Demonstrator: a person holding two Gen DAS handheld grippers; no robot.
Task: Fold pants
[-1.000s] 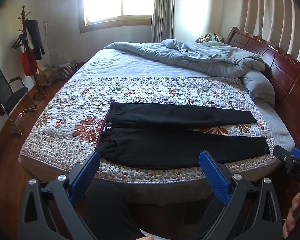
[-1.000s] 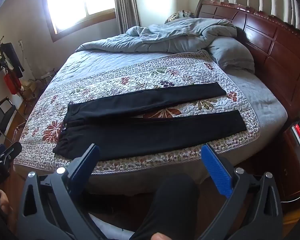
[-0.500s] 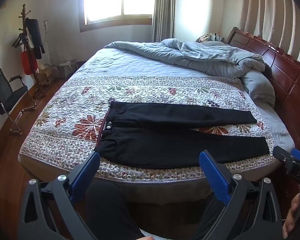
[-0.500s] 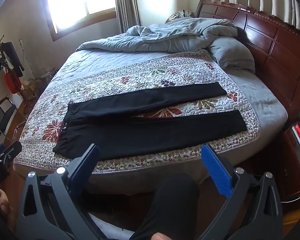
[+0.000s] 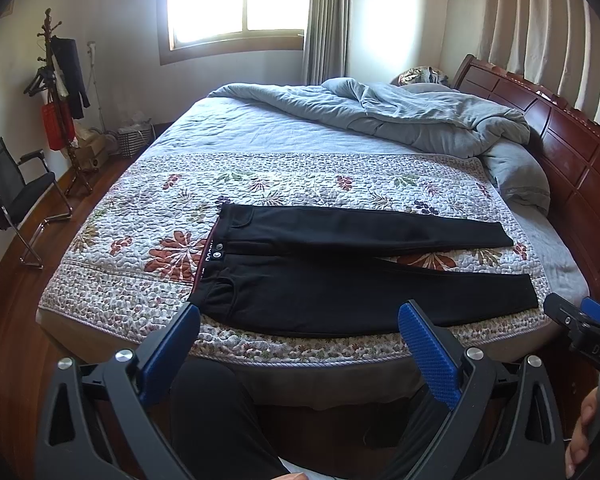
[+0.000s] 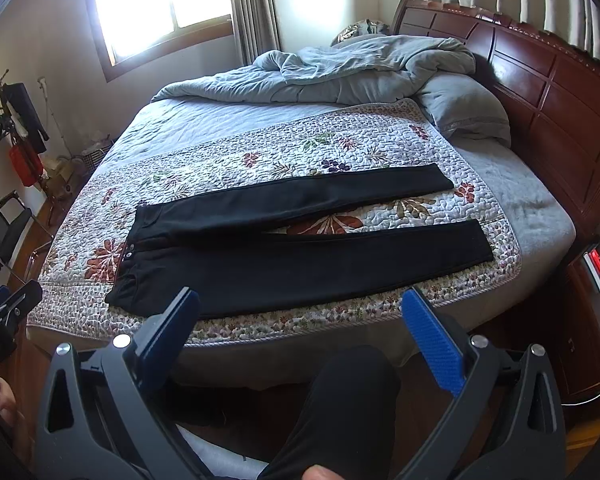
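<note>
The pants [image 5: 340, 276] lie flat on the quilt [image 5: 148, 216] across the near part of the bed [image 5: 236, 128], waistband to the left, legs running right and spread apart. Behind them a rumpled duvet [image 5: 400, 116] is heaped against the headboard [image 5: 560, 136] on the right. Left of the bed stand a chair [image 5: 16, 188] and what seems a coat stand [image 5: 56, 80].

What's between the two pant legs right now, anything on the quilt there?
Nothing lies on it. Between the far leg and near leg of the pants only a bare wedge of floral quilt shows, widening toward the cuffs; clearest in the right wrist view.
</note>
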